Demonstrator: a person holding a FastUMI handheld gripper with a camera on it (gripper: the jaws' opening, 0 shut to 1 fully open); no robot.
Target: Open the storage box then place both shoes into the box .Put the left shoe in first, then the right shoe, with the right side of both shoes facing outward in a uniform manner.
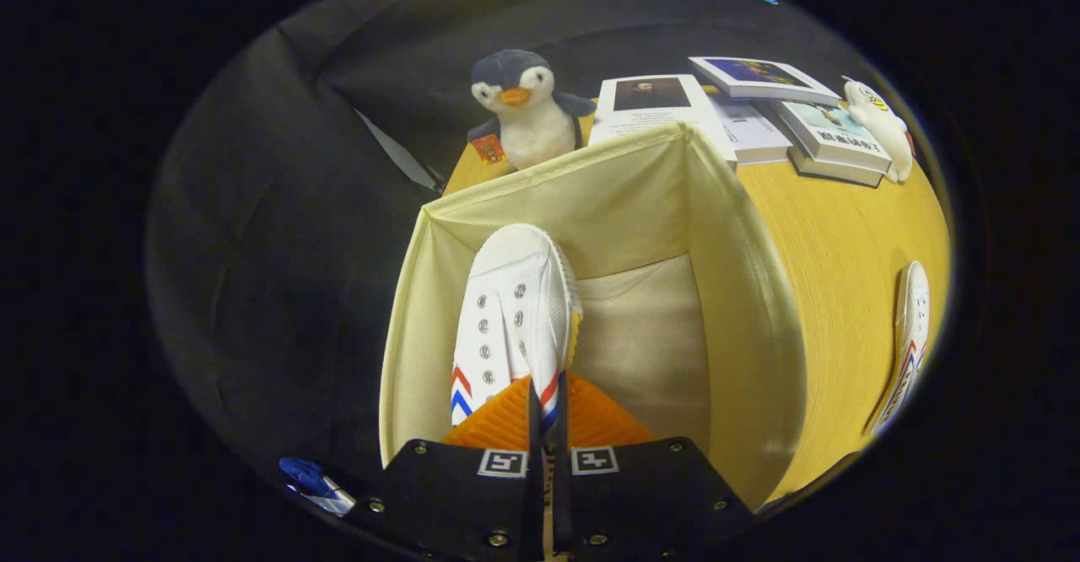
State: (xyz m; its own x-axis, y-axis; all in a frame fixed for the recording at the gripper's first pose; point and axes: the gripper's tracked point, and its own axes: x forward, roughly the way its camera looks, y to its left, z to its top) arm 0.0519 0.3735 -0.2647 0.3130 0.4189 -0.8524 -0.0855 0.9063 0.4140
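My claw (546, 410) is clamped on the white canvas shoe with red and blue chevron stripes (510, 317), both fingers pinching its collar edge. It hangs toe forward over the open cream fabric storage box (742, 292) just ahead, inside its walls, likely so I can lower it along the left wall. The second matching white shoe (907, 343) lies on the yellow wooden table (844, 241), well off to my right, waiting. Beyond the box: grey-white plush penguin (523, 110), stacked books (810, 132).
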